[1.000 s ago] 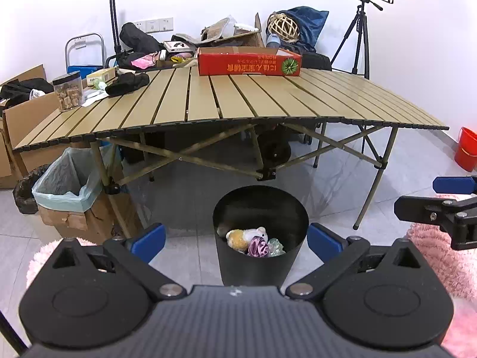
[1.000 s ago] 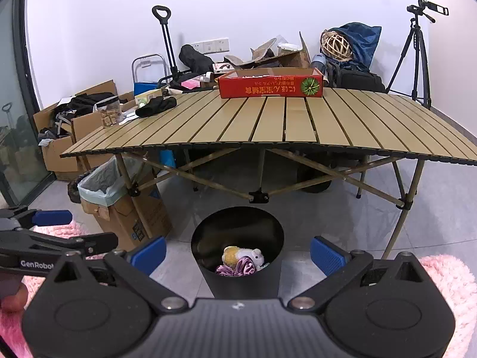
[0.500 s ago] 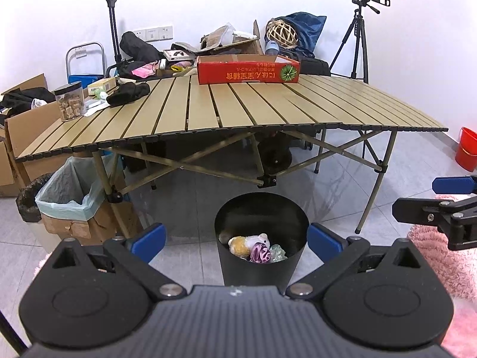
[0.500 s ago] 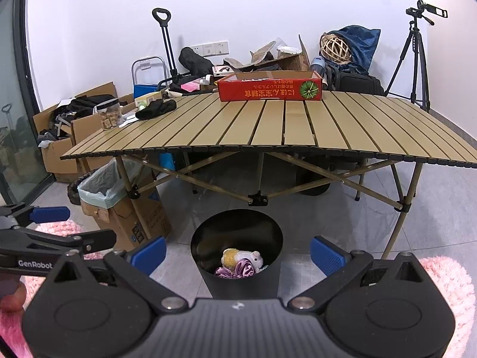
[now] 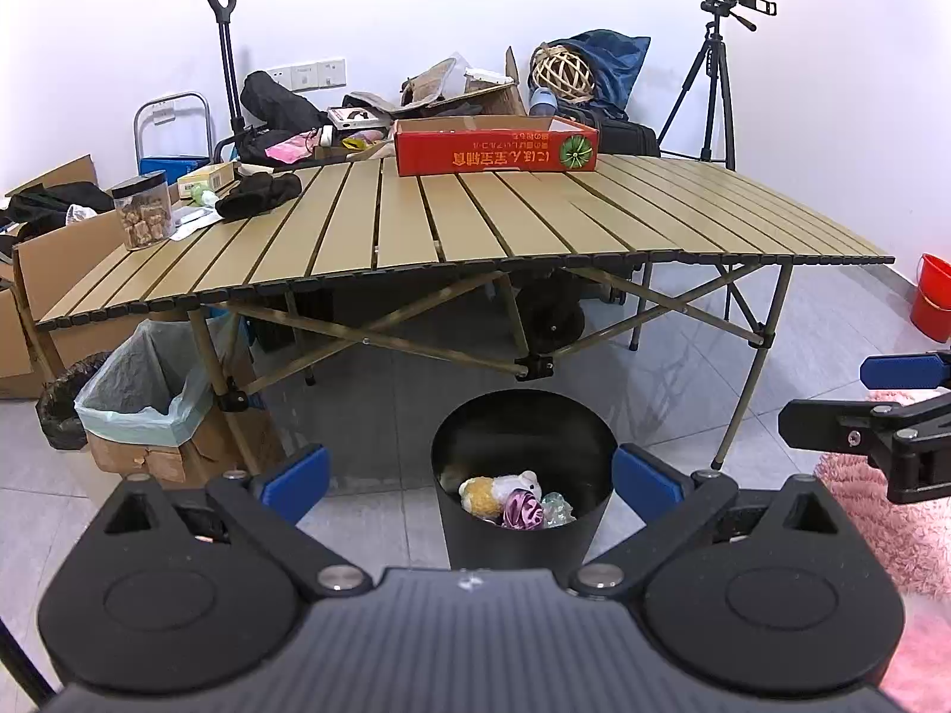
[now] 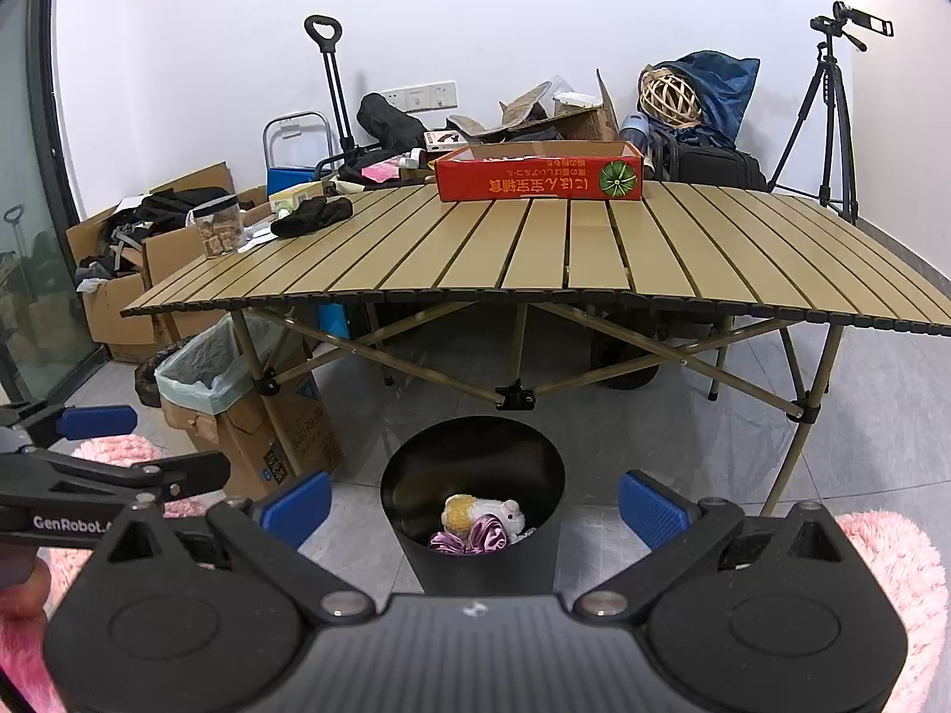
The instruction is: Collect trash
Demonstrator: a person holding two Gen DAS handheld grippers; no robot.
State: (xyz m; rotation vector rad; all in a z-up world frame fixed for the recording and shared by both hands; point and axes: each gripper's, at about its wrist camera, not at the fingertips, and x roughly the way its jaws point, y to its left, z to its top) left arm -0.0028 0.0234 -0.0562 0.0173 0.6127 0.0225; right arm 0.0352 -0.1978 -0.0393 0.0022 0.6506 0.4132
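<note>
We hold both claws spread wide and empty above the bin: the left claw and the right claw each frame its round mouth between blue pads.

The trash already lies in the bottom of the bin, which stands on the floor in front of the desk: a small plush toy, a purple satin scrunchie beside it, and a bit of clear crumpled plastic just right of that. All three look light and soft to us. We judge the plush would squash under the pads, so its body is the place to pinch; the scrunchie looks slippery, better taken across its bunched folds; the plastic would crackle and spring back. The bin itself looks thin-walled, stiff and light, best taken by the rim.

On the desk behind the bin, a red carton bears upside-down printed characters we cannot read, with a green round emblem. The left claw's arm, seen in the right view, reads "GenRobot". A cardboard box left of the bin carries print too small to make out.
</note>
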